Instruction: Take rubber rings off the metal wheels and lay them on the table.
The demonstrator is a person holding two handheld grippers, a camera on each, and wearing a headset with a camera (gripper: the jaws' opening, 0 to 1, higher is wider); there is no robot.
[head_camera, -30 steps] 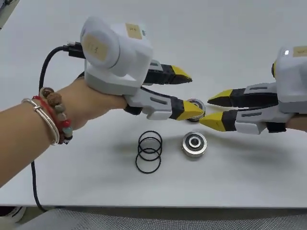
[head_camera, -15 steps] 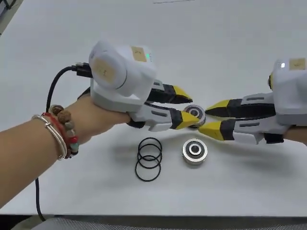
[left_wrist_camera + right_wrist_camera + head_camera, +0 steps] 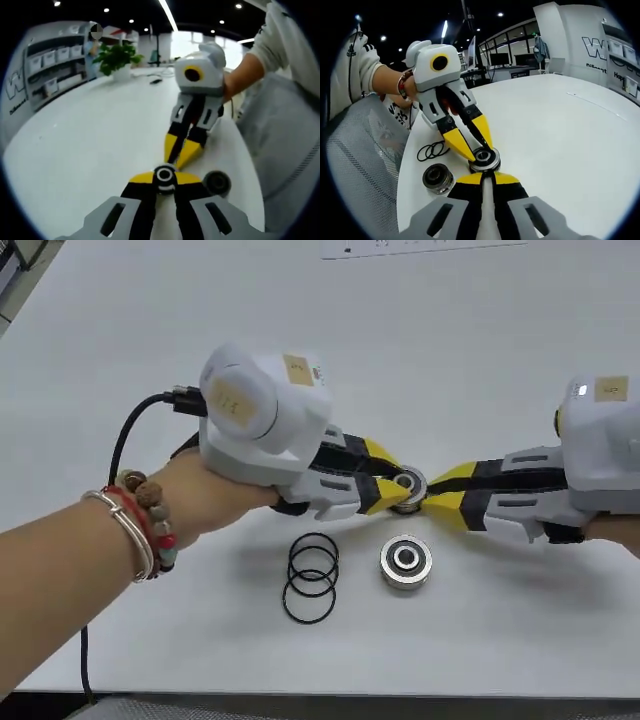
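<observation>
My left gripper [image 3: 397, 488] is shut on a small metal wheel [image 3: 407, 482] and holds it just above the white table [image 3: 500, 360]. From the right, my right gripper [image 3: 437, 492] meets the wheel's rim, its yellow tips pressed together on the black rubber ring there. In the left gripper view the wheel [image 3: 165, 175] sits between my own tips, with the right gripper [image 3: 179, 152] pointing at it. The right gripper view shows the wheel [image 3: 486, 157] right ahead of my shut tips [image 3: 485, 176]. Three loose black rings [image 3: 311, 575] overlap on the table beside a second wheel [image 3: 405, 560].
A black cable [image 3: 125, 440] trails from the left gripper over the table's left side. The table's front edge [image 3: 330, 695] lies close below the rings. A white sheet [image 3: 420, 248] lies at the far edge. A mesh chair back [image 3: 365, 165] stands beside the table.
Both grippers have closed: the left one onto the wheel, the right one from open to shut at its rim. The camera has shifted, so the whole scene sits lower.
</observation>
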